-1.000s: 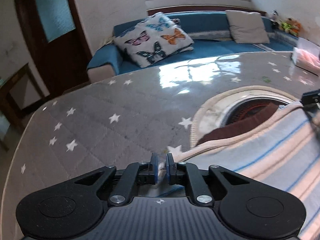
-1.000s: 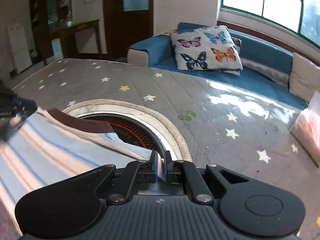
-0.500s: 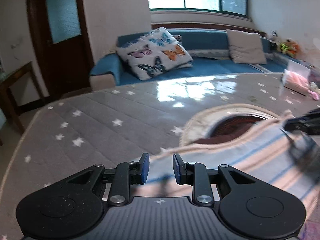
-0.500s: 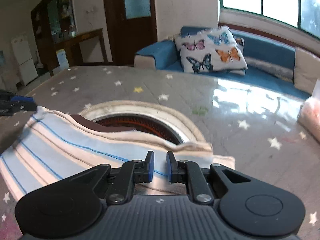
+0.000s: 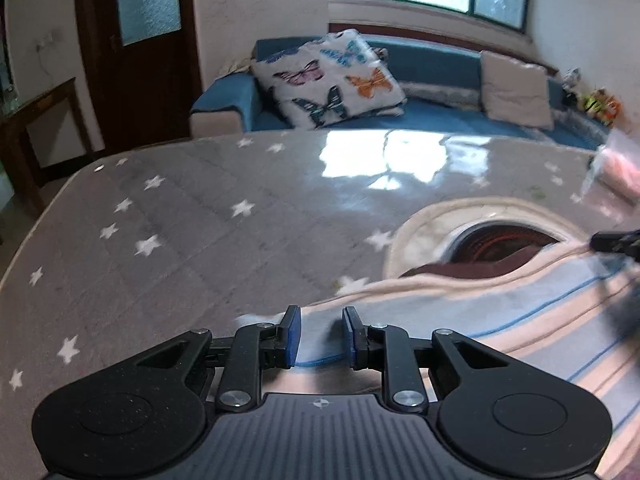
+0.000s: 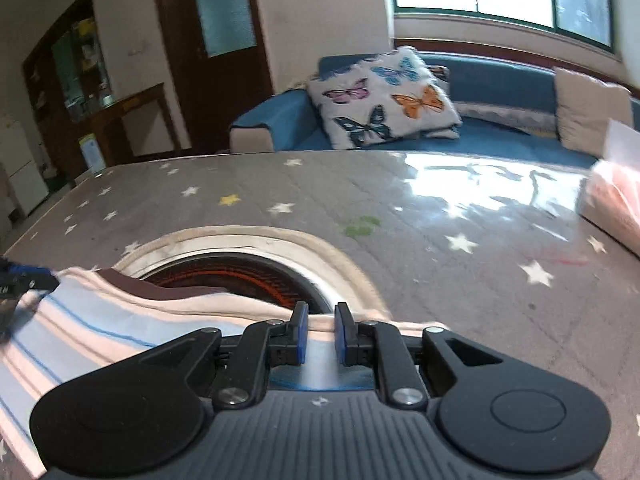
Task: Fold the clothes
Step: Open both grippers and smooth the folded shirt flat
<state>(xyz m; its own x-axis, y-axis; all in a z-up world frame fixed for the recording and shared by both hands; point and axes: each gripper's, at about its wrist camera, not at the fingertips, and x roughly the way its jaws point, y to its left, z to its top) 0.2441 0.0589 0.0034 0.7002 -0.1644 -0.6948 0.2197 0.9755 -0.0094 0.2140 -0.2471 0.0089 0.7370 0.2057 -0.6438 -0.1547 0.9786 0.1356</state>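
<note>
The grey table cover [image 5: 192,248] printed with white stars stretches wide and bare to the left of the left gripper and far ahead of both grippers, its far edge ending at a blue sofa [image 6: 500,80] with a butterfly cushion [image 6: 384,96] and a plain pale cushion [image 5: 514,88]; its left edge drops toward a dark wooden door [image 5: 136,48] and a small side table [image 6: 132,120]. On the right side of the cover, near its edge, sits a pinkish packet in clear wrap [image 6: 612,200], well apart from the garment. A round opening with a pale cloth rim [image 6: 248,236] is cut in the middle of the cover, showing dark red-orange rings inside. The striped garment [image 6: 104,320] lies flat on the cover at the near edge of that opening, partly overlapping it; it is pale blue and pink-cream with thin blue lines, and a brown inner band shows at its upper edge by the opening. The left gripper [image 5: 319,334] hangs over the garment's left end, its blue pads standing a moderate gap apart and closing slightly, with cloth lying under and between them but neither pad pressing on it. The right gripper [image 6: 319,330] hangs over the garment's right end beside the opening, its pads a narrower gap apart, cloth visible in the gap but not pinched. Each gripper's tip shows in the other's view at the opposite end of the garment, blurred.
</note>
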